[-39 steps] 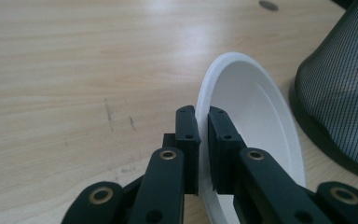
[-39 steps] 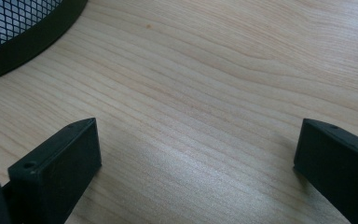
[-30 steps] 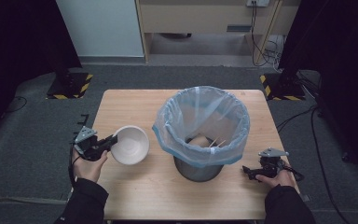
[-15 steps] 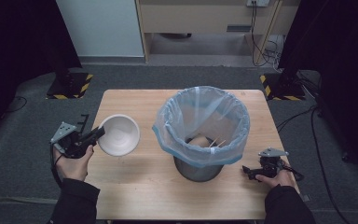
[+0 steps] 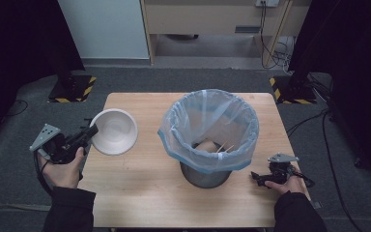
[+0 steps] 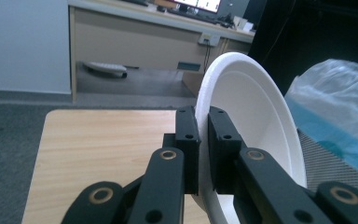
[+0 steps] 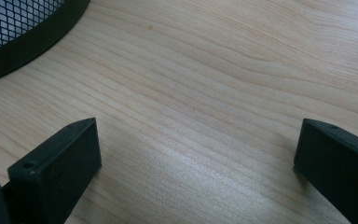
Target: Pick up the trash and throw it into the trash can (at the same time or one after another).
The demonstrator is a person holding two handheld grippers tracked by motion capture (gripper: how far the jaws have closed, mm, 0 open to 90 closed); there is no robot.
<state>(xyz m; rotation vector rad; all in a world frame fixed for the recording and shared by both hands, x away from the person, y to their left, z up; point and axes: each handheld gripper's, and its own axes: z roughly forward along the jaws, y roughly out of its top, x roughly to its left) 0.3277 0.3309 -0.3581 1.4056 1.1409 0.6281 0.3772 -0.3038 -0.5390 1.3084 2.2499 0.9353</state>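
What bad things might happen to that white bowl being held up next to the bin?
The left gripper pinches the white foam bowl by a thin bit of rim only, so it might slip, swing or crack there. The bowl is lifted and tilted near the left edge of the wooden table, so a drop might send it to the floor. The mesh bin with the blue plastic liner stands close, so a swing that way might bump it or snag the loose liner.
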